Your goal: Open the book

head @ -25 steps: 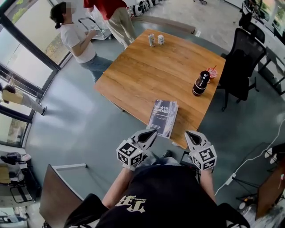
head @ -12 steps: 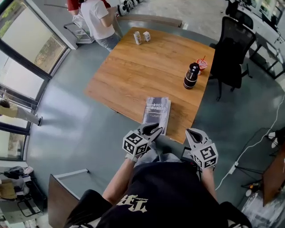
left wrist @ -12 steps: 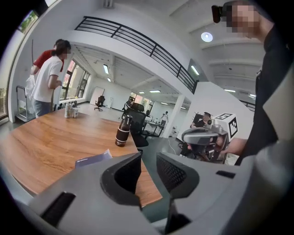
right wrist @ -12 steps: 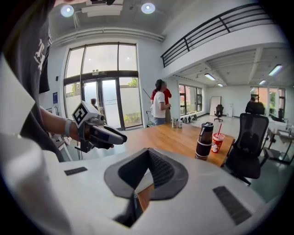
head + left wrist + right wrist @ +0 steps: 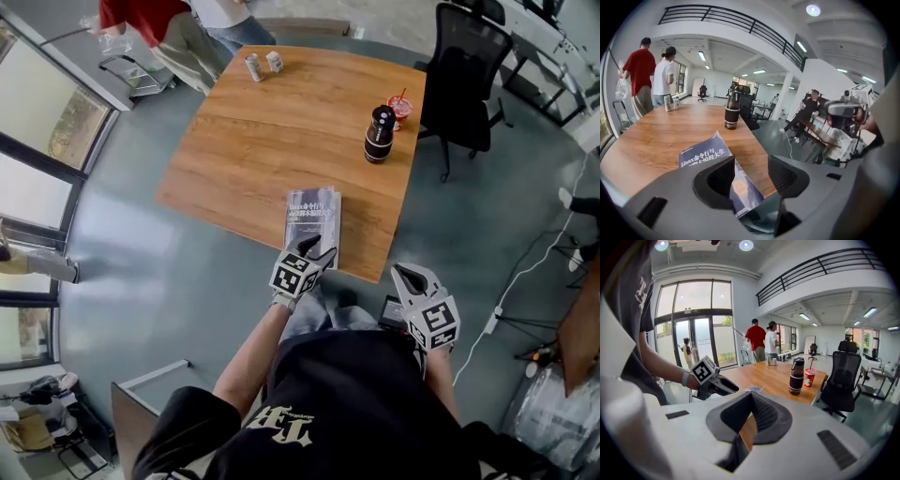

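**Left claw arrives at the closed book**

Head view: the left gripper (image 5: 317, 247) has dropped from over the lap to the near end of the book (image 5: 313, 215). The book lies shut at the table's (image 5: 234, 141) near edge. The right gripper (image 5: 410, 276) hangs off the table, apart from the book.

Left gripper view: the jaws have just been opening and now stand spread. The book's near corner sits between them, unpinched.

Right gripper view: jaws pressed together, empty.

Judgement: approach done, cover not yet lifted.
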Demonstrator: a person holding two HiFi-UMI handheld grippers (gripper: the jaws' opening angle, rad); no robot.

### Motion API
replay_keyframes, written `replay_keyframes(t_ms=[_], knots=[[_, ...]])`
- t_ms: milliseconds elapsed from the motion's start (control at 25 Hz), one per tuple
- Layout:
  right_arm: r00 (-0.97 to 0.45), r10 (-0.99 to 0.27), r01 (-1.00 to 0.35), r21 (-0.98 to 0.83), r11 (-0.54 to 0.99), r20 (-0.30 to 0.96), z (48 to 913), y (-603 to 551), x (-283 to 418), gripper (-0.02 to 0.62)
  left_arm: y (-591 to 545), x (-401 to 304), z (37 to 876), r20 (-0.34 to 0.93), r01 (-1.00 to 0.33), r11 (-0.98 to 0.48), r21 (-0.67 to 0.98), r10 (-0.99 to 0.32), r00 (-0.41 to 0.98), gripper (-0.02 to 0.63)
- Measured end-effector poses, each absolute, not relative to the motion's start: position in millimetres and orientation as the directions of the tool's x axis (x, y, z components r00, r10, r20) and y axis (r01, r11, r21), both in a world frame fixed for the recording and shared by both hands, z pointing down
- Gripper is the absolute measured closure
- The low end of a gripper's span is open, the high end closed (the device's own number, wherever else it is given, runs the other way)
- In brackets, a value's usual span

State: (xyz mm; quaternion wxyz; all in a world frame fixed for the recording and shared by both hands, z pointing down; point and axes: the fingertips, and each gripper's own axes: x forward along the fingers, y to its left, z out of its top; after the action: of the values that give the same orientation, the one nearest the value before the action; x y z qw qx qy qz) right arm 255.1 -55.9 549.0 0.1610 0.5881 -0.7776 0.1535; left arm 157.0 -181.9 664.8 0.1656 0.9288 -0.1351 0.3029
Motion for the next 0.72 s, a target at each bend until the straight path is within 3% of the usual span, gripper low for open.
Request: replay_keyframes(t_ms=[240, 720], knots=[[-0.214, -0.869, -0.976, -0.05, 0.214, 0.446, 552, -43, 263, 0.607, -193, 165, 720, 0.739, -0.363, -0.93, 0.055, -0.206, 0.642, 0.362], [-0.16, -0.872, -0.987, -0.049, 0.155, 0.463, 560, -20, 268, 0.607, -172, 175, 800, 0.878, -0.264, -0.964, 0.004, -0.123, 0.462, 0.362]])
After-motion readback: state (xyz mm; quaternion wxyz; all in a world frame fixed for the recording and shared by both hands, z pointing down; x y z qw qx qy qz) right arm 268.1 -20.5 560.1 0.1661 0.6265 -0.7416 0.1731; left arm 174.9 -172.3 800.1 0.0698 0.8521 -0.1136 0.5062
